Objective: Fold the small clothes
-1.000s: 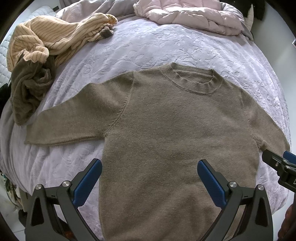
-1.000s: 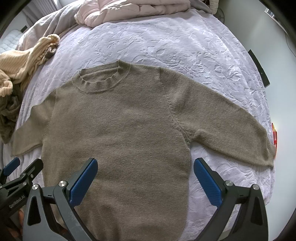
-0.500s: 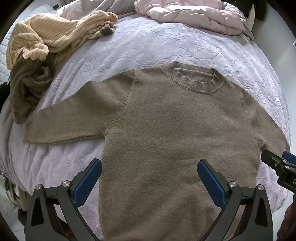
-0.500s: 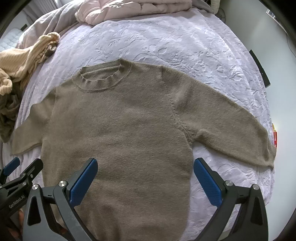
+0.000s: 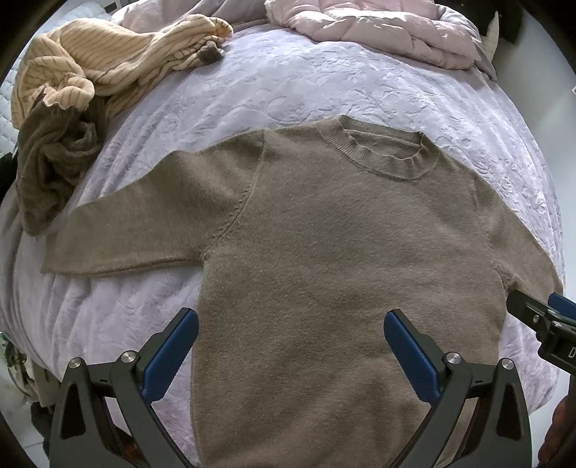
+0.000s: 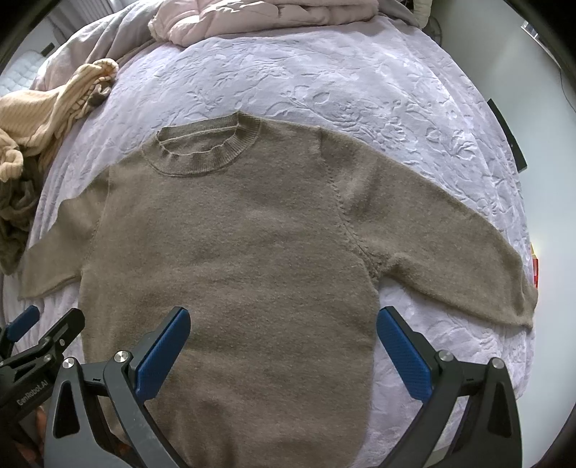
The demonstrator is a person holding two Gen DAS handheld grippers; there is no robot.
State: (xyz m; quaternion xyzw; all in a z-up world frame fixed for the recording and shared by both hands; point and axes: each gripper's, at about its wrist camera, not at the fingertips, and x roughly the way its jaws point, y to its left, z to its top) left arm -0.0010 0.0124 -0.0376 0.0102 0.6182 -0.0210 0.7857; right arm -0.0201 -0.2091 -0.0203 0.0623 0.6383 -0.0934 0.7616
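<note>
A taupe knit sweater (image 5: 324, 252) lies flat and face up on the lilac bedspread (image 5: 306, 82), sleeves spread, collar at the far side. It also shows in the right wrist view (image 6: 252, 252). My left gripper (image 5: 288, 342) is open and empty, hovering over the sweater's lower left part. My right gripper (image 6: 284, 342) is open and empty over the lower right part. Each gripper shows at the edge of the other's view, the right one (image 5: 543, 324) and the left one (image 6: 39, 342). The hem is hidden below the frames.
A heap of clothes lies at the bed's far left: a cream striped knit (image 5: 108, 54) and a dark olive garment (image 5: 50, 169). A pink quilt (image 5: 378, 28) is bunched at the head of the bed. The bed edge (image 6: 522, 252) drops off at the right.
Both views have drifted slightly: the sweater sits a little lower in the frames. Both grippers stay open; the sweater has not moved on the bed.
</note>
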